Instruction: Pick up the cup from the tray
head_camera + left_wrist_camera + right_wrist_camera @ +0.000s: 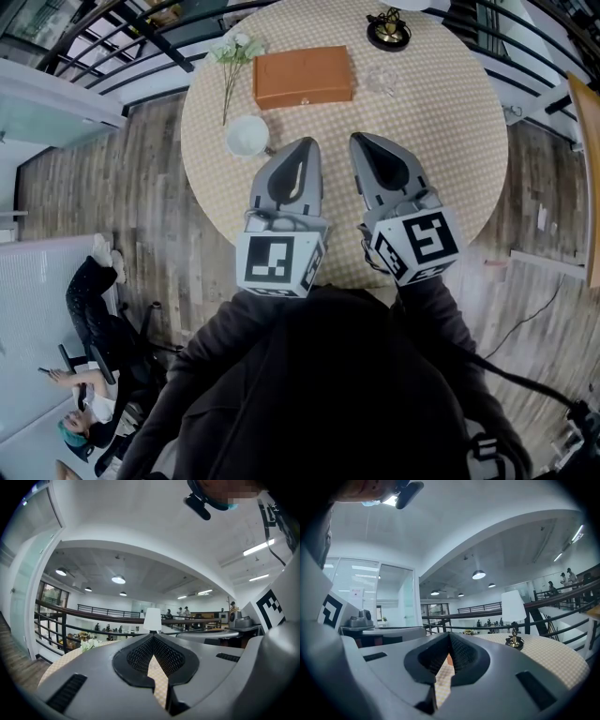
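A white cup (247,135) stands on the round checkered table (450,141), just off the near left corner of a flat brown tray (302,77). My left gripper (300,148) hovers over the table's near part, its tip a little right of the cup, jaws shut and empty. Beside it, my right gripper (362,143) is also shut with nothing held. In the left gripper view the left gripper (153,636) points level across the table with its tips together. The right gripper view shows the right gripper (449,635) the same way.
White flowers (234,52) lie at the table's far left, by the tray. A lamp base (388,30) stands at the far edge, with a small clear glass (382,82) near it. A black railing (112,47) runs behind. A person sits on the floor (94,309) at lower left.
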Demonstrator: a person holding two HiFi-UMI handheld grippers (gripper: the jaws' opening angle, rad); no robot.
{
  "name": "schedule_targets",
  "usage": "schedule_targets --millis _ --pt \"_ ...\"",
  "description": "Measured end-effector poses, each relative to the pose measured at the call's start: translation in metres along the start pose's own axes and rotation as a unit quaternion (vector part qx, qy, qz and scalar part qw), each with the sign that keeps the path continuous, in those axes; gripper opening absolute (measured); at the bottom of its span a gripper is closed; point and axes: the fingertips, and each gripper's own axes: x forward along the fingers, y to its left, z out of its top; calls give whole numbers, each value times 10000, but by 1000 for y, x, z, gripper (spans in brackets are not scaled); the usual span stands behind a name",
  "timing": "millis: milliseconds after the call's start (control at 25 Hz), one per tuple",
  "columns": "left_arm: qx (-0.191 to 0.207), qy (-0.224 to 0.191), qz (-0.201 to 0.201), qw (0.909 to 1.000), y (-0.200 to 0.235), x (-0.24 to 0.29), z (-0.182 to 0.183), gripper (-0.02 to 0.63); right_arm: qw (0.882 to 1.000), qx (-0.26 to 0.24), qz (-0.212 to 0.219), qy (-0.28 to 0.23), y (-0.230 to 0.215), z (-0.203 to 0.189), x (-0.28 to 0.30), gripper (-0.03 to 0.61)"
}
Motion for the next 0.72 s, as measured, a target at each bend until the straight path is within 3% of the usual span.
schedule_targets --millis 720 --pt "-39 69 95 9999 23 -8 -5 6 10000 70 53 37 12 -4 16 8"
